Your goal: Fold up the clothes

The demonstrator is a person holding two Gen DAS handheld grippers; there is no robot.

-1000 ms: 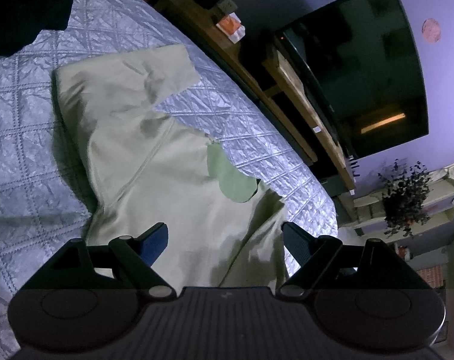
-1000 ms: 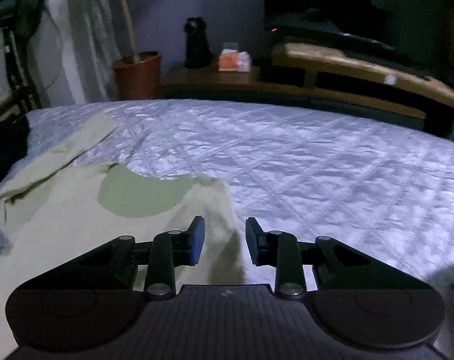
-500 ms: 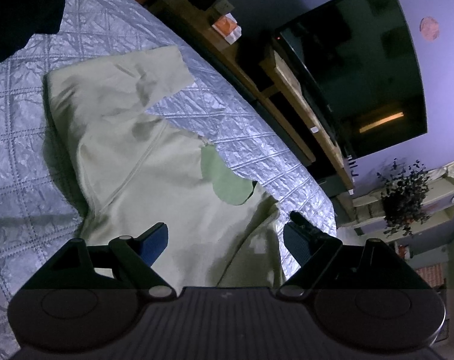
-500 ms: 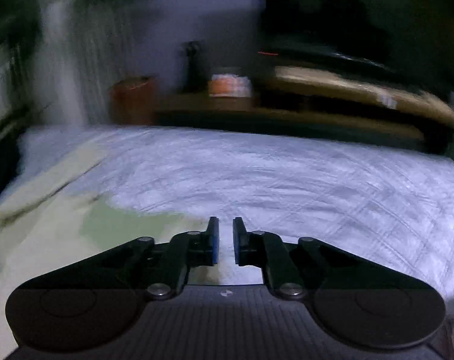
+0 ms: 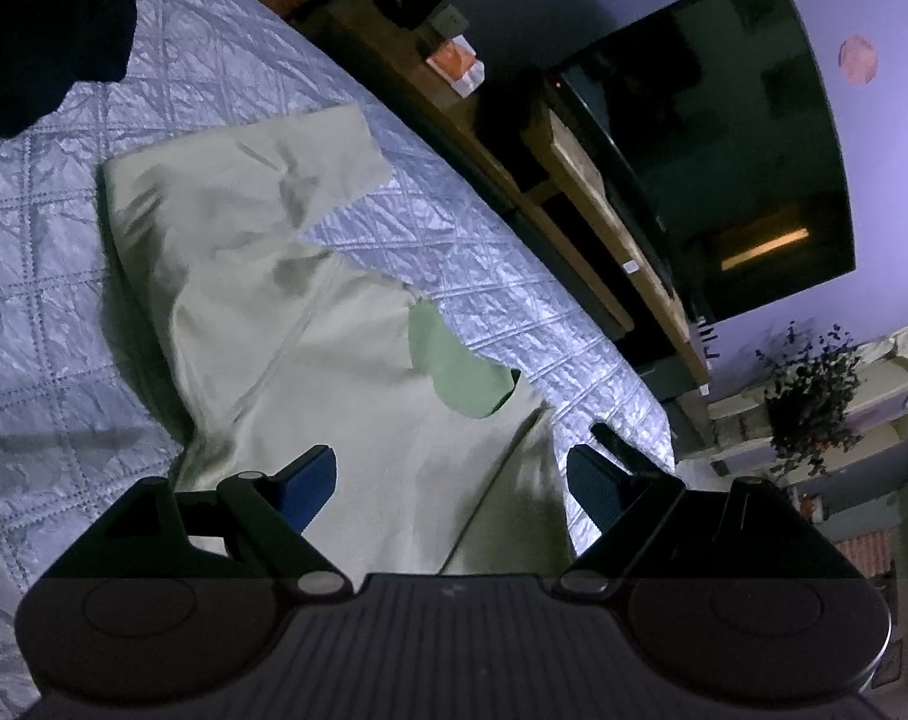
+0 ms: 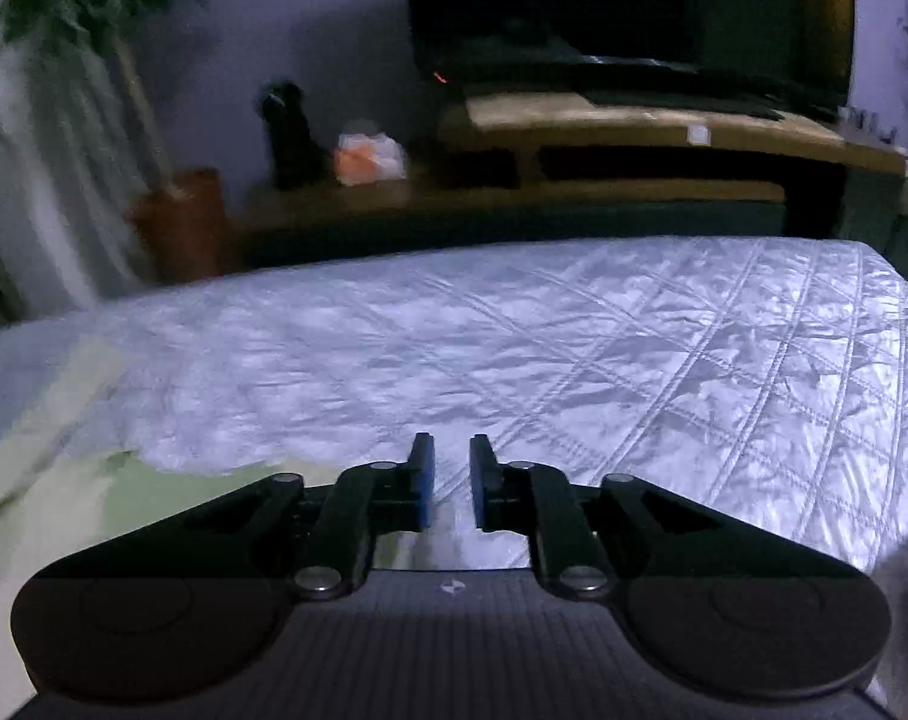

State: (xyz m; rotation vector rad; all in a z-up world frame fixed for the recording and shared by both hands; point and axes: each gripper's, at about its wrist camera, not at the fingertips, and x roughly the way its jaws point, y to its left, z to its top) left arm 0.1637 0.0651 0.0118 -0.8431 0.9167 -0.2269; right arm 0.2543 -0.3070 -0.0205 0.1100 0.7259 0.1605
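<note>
A: Where's the shirt?

B: Pale green shirt (image 5: pixel 309 360) lies spread on the quilted bedspread (image 5: pixel 33 276). One short sleeve (image 5: pixel 261 168) points to the far side, the neck opening (image 5: pixel 454 372) faces the right edge of the bed. A fold line runs down the body on the right side, near the camera.

A: Left gripper?

B: Left gripper (image 5: pixel 450 477) hangs just over the near part of the shirt, fingers (image 5: pixel 306 483) set wide. Nothing clamped. Cloth shows in the gap, the pads are clear of it.

A: Right one?

B: Right gripper (image 6: pixel 452 477) sits at the right side of the shirt. Fingers (image 6: pixel 422 480) narrow, a small gap left, and they have just been opening a little. Only bedspread (image 6: pixel 574 360) shows between them, no cloth. The picture is smeared on its left side, so the shirt's edge (image 6: pixel 45 492) is only a pale green patch at the near left, beside the left finger.

A: Anything else on the bed?

B: A dark garment (image 5: pixel 39 30) at the far left corner, apart from the shirt. Past the bed: a wooden TV stand (image 6: pixel 634 126) with a dark TV (image 5: pixel 724 138), a small orange and white box (image 5: pixel 454 63), and a plant in a brown pot (image 6: pixel 183 222) at far left in the right wrist view.
</note>
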